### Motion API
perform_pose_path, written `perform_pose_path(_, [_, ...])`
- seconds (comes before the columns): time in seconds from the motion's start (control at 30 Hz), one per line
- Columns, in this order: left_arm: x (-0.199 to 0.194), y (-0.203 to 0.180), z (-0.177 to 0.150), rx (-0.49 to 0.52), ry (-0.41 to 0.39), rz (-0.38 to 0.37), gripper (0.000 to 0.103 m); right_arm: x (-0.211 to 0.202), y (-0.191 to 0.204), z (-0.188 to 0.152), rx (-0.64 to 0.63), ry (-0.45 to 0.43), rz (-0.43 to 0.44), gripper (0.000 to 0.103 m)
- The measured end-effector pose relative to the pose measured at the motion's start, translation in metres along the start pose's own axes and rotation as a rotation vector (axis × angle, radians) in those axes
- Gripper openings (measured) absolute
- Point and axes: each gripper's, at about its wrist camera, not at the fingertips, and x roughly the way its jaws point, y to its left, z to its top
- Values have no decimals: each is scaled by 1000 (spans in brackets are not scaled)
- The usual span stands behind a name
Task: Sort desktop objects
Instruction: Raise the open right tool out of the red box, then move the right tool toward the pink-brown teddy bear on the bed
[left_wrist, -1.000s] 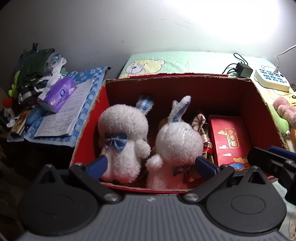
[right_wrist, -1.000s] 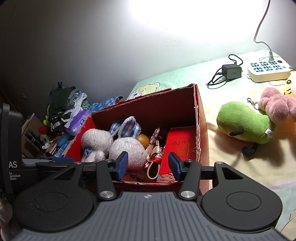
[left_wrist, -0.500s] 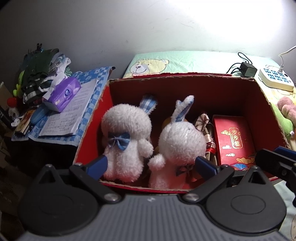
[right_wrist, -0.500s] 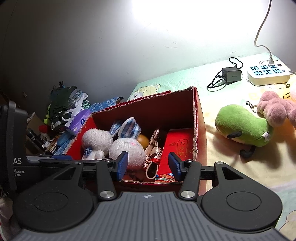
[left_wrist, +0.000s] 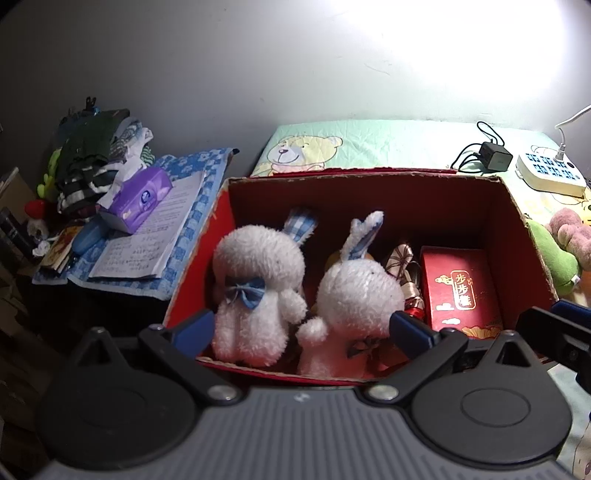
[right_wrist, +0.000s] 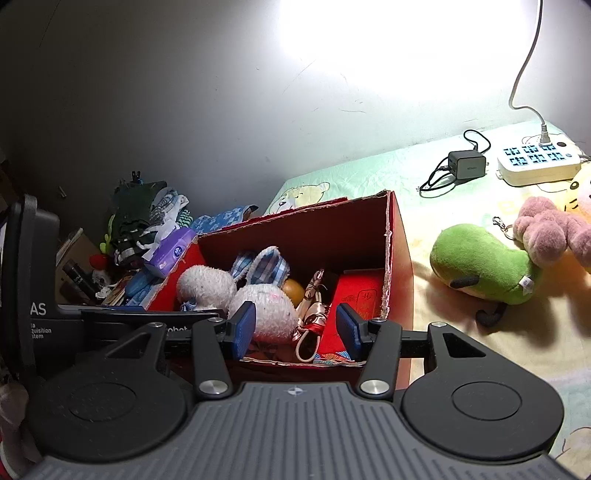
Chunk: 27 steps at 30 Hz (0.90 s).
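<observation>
With both my left claw (left_wrist: 301, 328) and right claw (right_wrist: 295, 330) spread wide and empty above the red cardboard box (left_wrist: 532, 236), the green plush (right_wrist: 484, 269) lies unsorted outside; I risk snagging the box's rim when reaching.

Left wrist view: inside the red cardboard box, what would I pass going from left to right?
White bunny with blue bow → second white bunny → striped ribbon bundle → red gift box.
</observation>
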Motion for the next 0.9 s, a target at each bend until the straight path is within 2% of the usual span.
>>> perform_pose_path(0.53, [-20, -32, 4, -8, -12, 8, 101, -30, -28, 10, -1, -29, 19, 52])
perform_pose_path(0.9, [-33, -84, 14, 10, -30, -16, 101, -53, -72, 19, 16, -35, 4, 52])
